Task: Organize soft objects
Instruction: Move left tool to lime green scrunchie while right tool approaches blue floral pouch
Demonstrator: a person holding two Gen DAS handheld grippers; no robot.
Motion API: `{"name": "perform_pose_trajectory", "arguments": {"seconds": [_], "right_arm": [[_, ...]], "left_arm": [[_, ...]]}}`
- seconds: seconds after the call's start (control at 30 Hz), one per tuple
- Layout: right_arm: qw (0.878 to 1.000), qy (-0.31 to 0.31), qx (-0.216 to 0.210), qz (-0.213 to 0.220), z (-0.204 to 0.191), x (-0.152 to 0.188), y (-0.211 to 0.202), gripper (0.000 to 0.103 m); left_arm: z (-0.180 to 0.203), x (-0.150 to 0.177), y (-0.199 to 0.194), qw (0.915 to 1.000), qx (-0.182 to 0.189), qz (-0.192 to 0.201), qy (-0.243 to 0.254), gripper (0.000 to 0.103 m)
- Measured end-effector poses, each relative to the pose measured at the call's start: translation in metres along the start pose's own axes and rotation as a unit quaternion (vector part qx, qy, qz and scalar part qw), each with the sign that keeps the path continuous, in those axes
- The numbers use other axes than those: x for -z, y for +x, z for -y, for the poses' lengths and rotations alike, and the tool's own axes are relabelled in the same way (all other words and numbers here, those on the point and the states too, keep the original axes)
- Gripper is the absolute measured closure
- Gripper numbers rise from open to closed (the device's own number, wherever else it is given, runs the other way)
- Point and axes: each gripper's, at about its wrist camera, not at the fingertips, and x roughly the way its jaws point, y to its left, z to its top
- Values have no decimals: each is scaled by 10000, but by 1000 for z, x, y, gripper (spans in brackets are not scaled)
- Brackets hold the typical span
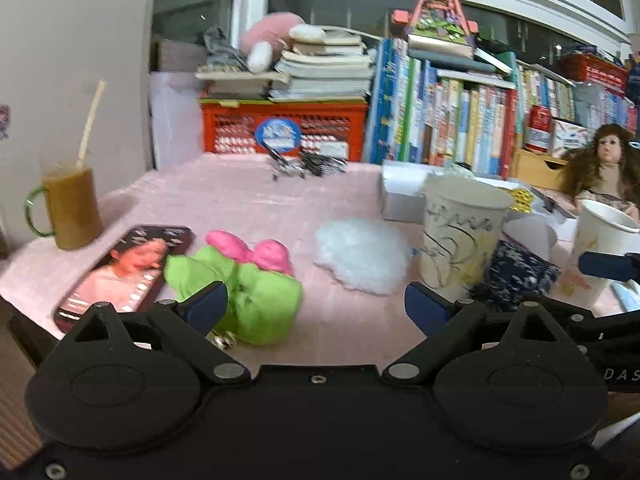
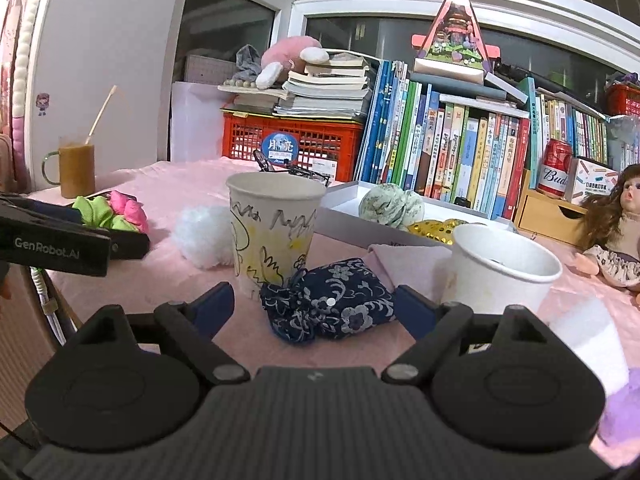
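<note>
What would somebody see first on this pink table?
Probably the bright green and pink bow, lying right before the open left gripper. Next, the dark blue flowered pouch between the right gripper's open fingers, in front of the scribbled cup. A fluffy white puff sits mid-table.

"GenRobot.AI" on left gripper (image 2: 56, 236); "Bud" on red can (image 2: 554, 168).

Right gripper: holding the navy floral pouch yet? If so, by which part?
Nothing held. The right gripper is open, the navy floral pouch lying on the pink cloth between its fingers, left pad clear. The left gripper is open and empty.
</note>
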Motion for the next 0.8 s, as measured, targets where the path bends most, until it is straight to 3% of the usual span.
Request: {"name": "perform_pose_trajectory", "arguments": {"seconds": [0.17, 0.33, 0.8], "right_arm": [[9999, 79, 70, -100, -2, 0, 8, 12], [9996, 146, 132, -209, -5, 1, 14, 13], [9979, 210, 425, -431, -12, -4, 35, 13]], "left_arm": [[0, 1, -4, 9985, -346, 353, 219, 7], [0, 5, 7, 9962, -764, 264, 339, 5], [-18, 10, 36, 9968, -765, -140, -160, 5]]}}
